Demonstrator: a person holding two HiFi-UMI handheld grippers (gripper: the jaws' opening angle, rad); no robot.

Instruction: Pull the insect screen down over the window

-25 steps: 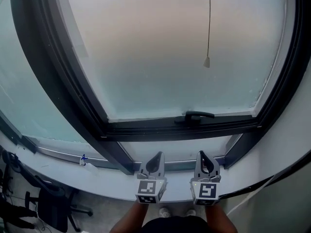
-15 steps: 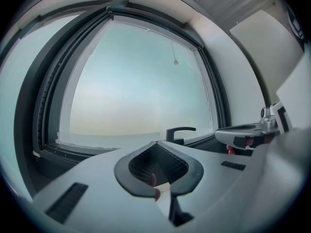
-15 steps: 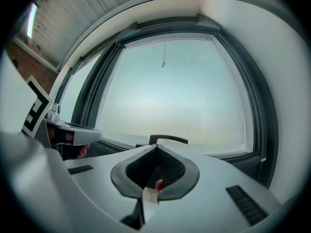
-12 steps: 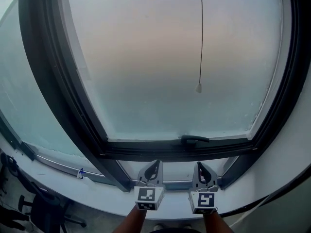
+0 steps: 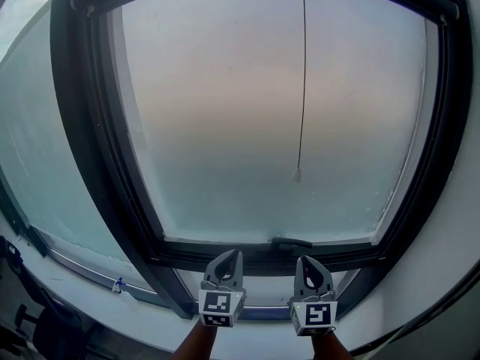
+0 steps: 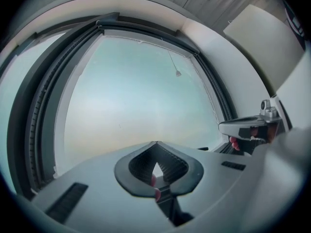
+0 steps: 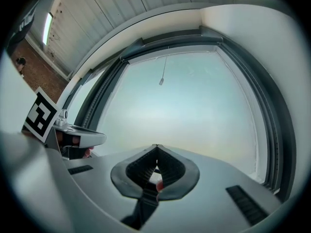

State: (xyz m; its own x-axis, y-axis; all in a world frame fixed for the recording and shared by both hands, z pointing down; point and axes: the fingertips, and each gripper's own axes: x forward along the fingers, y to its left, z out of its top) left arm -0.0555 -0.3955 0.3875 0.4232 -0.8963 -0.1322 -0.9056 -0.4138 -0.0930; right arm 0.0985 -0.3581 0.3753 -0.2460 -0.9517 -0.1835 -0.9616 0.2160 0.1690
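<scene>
The left hand-held gripper and right hand-held gripper, both closed and empty, have been raised; jaws are to be opened before the pull cord is gripped.

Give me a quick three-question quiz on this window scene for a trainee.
1. True or false: the left gripper is shut on the pull cord.
2. Pick one: in the head view, the cord's end hangs A) above the window handle, B) below it, C) wound round it.
3. In a word, are the right gripper's jaws together or apart?
Key: 1 false, its jaws are shut with nothing between them; 2 A; 3 together.
</scene>
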